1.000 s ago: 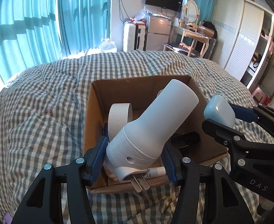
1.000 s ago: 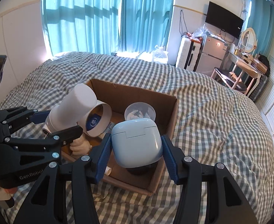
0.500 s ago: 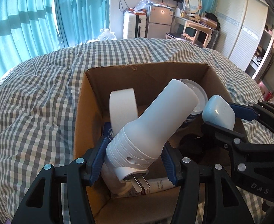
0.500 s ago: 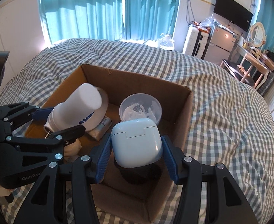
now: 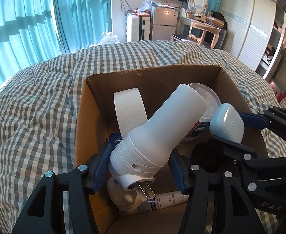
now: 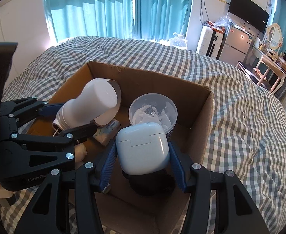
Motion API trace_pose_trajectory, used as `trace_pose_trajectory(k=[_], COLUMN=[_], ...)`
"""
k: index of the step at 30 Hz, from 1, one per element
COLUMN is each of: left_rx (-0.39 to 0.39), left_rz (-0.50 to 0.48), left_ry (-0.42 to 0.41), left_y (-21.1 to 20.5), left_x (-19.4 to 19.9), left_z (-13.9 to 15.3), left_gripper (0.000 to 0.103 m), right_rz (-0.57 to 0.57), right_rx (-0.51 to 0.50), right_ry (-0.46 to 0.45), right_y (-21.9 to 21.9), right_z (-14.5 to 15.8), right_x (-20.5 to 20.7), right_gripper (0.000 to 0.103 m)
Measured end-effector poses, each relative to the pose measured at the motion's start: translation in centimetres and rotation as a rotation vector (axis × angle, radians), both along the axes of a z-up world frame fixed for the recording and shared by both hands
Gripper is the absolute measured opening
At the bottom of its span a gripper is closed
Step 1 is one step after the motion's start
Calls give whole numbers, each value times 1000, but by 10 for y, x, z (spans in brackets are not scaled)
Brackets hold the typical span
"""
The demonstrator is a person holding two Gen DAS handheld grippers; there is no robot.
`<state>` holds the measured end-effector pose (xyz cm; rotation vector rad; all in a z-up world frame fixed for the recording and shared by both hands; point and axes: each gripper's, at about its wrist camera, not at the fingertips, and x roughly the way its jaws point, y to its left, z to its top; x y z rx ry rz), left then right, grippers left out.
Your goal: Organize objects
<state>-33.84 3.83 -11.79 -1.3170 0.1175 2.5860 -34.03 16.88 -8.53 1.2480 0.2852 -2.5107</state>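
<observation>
While over the cardboard box (image 5: 88,105): left tongs (image 5: 141,167) clamping ribbed white plug-in lamp (image 5: 156,134), right tongs (image 6: 143,161) gripping smooth blue case (image 6: 143,148).

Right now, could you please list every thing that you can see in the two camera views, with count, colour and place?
plug-in device: 1, white, two metal prongs, held tilted over the box
earbud case: 1, pale blue, held over the box
cardboard box: 1, brown, open, on the bed
tape roll: 1, white, on edge inside the box
plastic cup: 1, clear with lid, inside the box
tube: 1, white, lying on the box floor
bedcover: 1, grey-white checked
curtains: teal, at the window
left gripper: fingers shut on the plug-in device
right gripper: fingers shut on the earbud case
</observation>
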Motion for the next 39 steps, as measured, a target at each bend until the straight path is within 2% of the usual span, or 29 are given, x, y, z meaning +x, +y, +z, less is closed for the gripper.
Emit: trace_pose_trajectory(k=[3,7,8,11,14,21,23,28,31,39], left_rx=[6,-10,-1,14,1,-31,-34,-24,-24,-18], left_rz=[-8,-27,-34,-43,-40,-5,6,23,36,62], left_ry=[-7,19,25,44,73,165,197,302,349,453], left_y=[1,7,7,9,9,-1,-5,-9,-10,-13], left_x=[3,14,17,26,35,57,65,87,99,148], left_z=[0,6,9,20,33,67,78,114,132,174], left_gripper=[65,76,80,83,90,91,92,97,100,102], right_rz=[-5,-19,-25,-39,-55,-112,-127,-154,-166,-229], right_rx=[-5,-11,-16,-23,-20,-11,-14,-8,-15,-11], right_ry=[15,48,56,77,100,164,184,251,303,443], right_y=[1,3,4,7,7,15,17,19,21,26], right_z=[6,20,25,38,50,85,96,125,142,186], right_x=[5,13,16,23,32,57,62,83,102,156], right_gripper=[53,59,60,62,65,72,78,85,92,99])
